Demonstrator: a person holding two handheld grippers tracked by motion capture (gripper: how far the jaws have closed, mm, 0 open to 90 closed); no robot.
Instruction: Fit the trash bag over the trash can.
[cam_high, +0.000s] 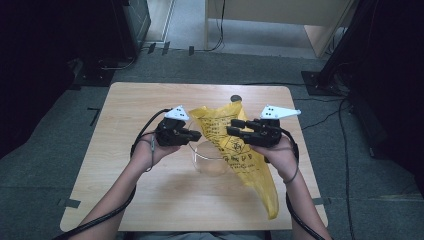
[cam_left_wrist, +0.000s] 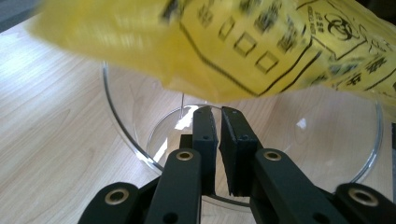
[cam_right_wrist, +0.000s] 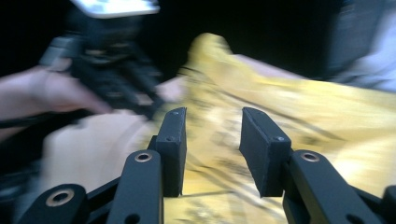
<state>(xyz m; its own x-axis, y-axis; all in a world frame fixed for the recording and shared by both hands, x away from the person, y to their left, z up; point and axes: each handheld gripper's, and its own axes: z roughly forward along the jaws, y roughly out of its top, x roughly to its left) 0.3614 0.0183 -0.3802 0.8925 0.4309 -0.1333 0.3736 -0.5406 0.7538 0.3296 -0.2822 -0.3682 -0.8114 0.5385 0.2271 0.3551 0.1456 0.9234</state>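
High view: yellow bag (cam_high: 240, 150) between grippers, over bowl (cam_high: 207, 160).

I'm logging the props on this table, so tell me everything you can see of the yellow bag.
The yellow bag is thin, crinkled plastic printed with black text, small boxes and a biohazard symbol. It is draped over the far side of a clear glass bowl, its top corner raised, its long tail trailing across the wooden table toward the near right edge. The left hand-held gripper meets its upper left edge; the right hand-held gripper hovers above it with jaws apart.
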